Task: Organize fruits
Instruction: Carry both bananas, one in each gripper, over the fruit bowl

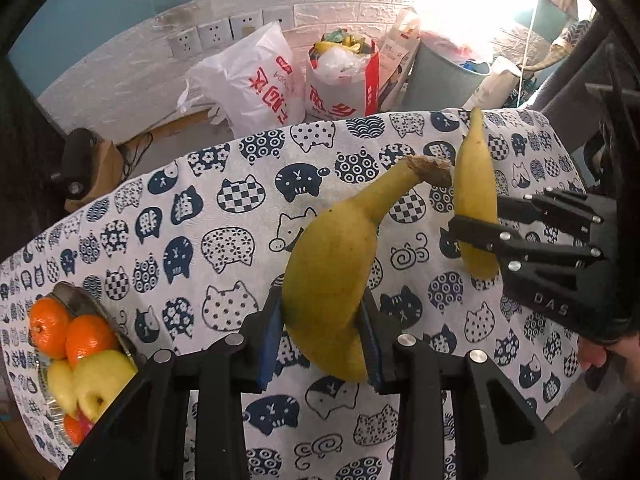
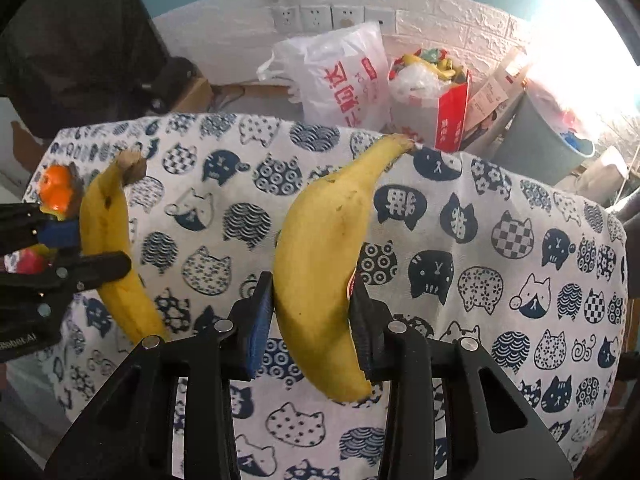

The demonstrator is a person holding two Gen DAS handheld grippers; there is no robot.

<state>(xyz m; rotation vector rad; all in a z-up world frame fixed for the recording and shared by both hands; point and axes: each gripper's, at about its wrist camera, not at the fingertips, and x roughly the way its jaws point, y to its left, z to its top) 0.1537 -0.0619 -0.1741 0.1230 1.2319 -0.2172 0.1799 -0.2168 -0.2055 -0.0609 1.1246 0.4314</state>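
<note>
In the left wrist view my left gripper (image 1: pixel 322 320) is shut on a yellow banana (image 1: pixel 328 264), its brown stem pointing up and away, over the cat-print tablecloth (image 1: pixel 224 200). To its right, my right gripper (image 1: pixel 480 240) is shut on a second, slimmer-looking banana (image 1: pixel 474 176). In the right wrist view my right gripper (image 2: pixel 312 308) pinches that banana (image 2: pixel 320 256) at mid-length. My left gripper (image 2: pixel 92 256) comes in from the left edge with its banana (image 2: pixel 106 220). A metal plate (image 1: pixel 68 292) at the lower left holds oranges (image 1: pixel 86 336) and yellow apples (image 1: pixel 100 380).
Beyond the table's far edge stand a white plastic bag (image 1: pixel 256 76), a red-and-white bag full of rubbish (image 1: pixel 344 80) and a grey bin (image 1: pixel 440 80). Wall sockets (image 1: pixel 212 36) sit on the white brick wall. A person's finger (image 1: pixel 596 356) shows under the right gripper.
</note>
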